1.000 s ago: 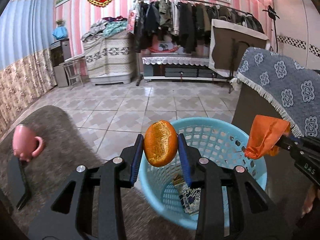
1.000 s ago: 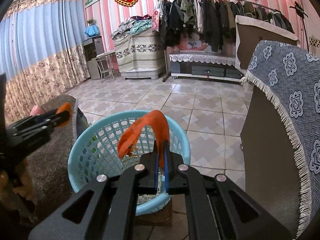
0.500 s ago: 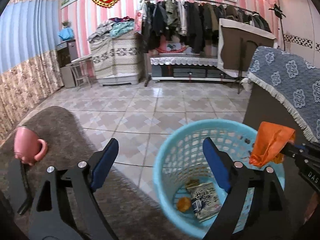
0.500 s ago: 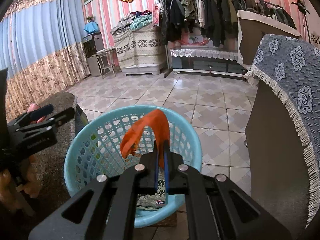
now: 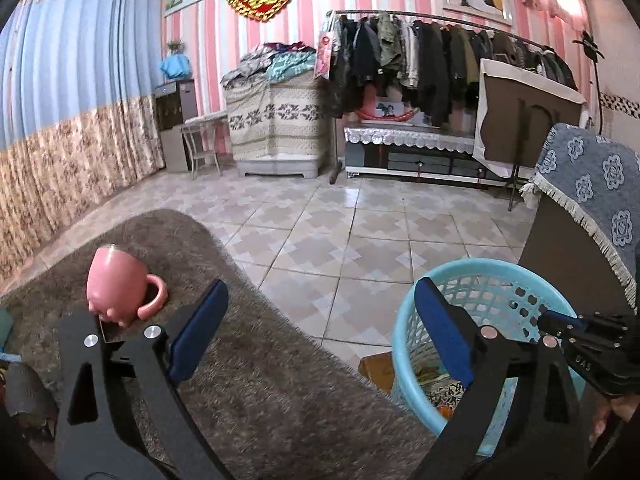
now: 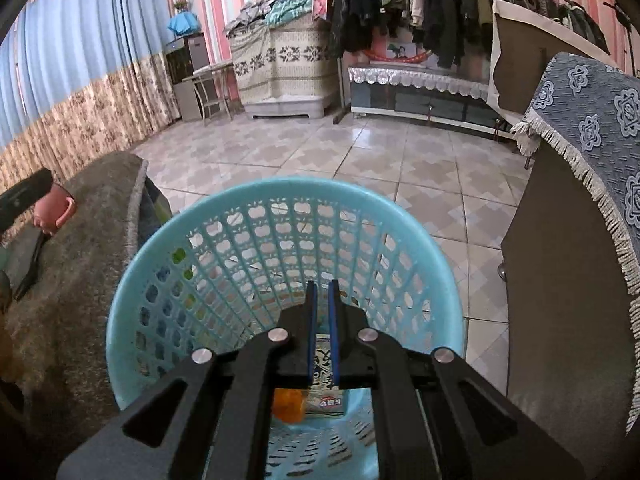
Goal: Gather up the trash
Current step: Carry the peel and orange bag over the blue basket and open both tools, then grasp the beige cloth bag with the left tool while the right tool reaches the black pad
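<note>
The right gripper's [image 6: 322,292] black body is hiding most of what is lying in the basket [image 6: 168,248]: only part of an orange piece [image 6: 287,402] and a printed packet [image 6: 326,400] are showing. The left view's edge is cutting off the hand [image 5: 612,420], and the basket's contents there are too blurred to tell.

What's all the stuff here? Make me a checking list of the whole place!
Surface: grey rug, fuzzy, no trash seen on it.
Job's things: blue basket beside the rug; orange peel and a printed packet lie in its bottom.
Clutter: pink mug on the rug.
Grippers: left tool jaws opening, nothing between them; right tool shut and bare, over the basket.
Cables: nothing seen.
Surroundings: tiled floor, clothes rack, curtain.
</note>
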A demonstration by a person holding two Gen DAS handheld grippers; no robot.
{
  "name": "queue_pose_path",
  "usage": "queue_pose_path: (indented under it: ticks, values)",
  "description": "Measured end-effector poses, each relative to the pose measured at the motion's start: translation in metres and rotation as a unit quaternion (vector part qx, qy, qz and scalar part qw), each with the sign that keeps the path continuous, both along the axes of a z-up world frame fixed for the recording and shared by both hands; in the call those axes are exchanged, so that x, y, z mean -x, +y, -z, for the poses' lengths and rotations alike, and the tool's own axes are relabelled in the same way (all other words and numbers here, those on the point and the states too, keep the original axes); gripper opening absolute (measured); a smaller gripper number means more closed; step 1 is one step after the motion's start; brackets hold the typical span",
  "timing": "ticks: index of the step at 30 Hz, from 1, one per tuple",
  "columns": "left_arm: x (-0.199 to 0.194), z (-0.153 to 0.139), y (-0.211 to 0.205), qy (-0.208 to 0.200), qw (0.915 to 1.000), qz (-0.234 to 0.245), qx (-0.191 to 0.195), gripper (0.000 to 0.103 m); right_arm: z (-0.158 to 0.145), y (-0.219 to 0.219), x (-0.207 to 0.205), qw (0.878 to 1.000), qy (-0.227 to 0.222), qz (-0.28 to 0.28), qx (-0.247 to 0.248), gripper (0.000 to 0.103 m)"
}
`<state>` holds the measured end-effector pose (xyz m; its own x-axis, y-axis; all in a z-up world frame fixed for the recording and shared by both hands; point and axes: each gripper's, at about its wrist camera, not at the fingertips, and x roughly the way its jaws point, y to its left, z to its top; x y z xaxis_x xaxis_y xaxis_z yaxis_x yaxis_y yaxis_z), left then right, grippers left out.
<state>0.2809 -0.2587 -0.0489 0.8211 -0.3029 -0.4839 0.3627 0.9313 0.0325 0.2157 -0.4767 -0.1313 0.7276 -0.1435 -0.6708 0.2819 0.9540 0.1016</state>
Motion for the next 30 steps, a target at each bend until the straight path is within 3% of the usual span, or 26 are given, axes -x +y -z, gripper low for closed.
queue_pose_path:
  ticks: [1,3,4,9,11,14,20,25,30]
  values:
    - [0.000,-0.001,0.005,0.003,1.0000,-0.002,0.003,0.091,-0.001,0.000,-0.001,1.000,-0.001,0.001,0.000,0.010]
    - [0.005,-0.005,0.017,0.000,0.9999,-0.009,0.010,0.091,-0.005,0.001,-0.002,1.000,-0.007,0.003,0.003,0.038]
    - [0.008,-0.006,0.020,-0.001,0.9999,-0.012,0.012,0.091,-0.008,0.003,0.000,1.000,-0.013,0.005,0.004,0.058]
    - [0.030,-0.020,0.062,0.006,0.9987,-0.044,0.026,0.093,-0.022,0.021,0.011,0.999,-0.033,0.006,0.008,0.072]
    - [0.043,-0.028,0.085,0.001,0.9977,-0.061,0.028,0.095,-0.033,0.037,0.021,0.999,-0.053,0.003,0.009,0.083]
    - [0.063,-0.037,0.115,-0.009,0.9961,-0.086,0.020,0.096,-0.052,0.062,0.035,0.996,-0.083,-0.001,0.024,0.092]
    - [0.095,-0.052,0.195,-0.018,0.9890,-0.146,-0.005,0.097,-0.079,0.116,0.046,0.993,-0.113,-0.025,0.023,0.094]
    - [0.108,-0.042,0.277,-0.006,0.9769,-0.213,-0.016,0.097,-0.091,0.182,0.043,0.988,-0.132,-0.077,0.035,0.095]
    - [0.111,-0.019,0.354,0.013,0.9611,-0.275,-0.024,0.097,-0.081,0.243,0.033,0.982,-0.125,-0.131,0.050,0.095]
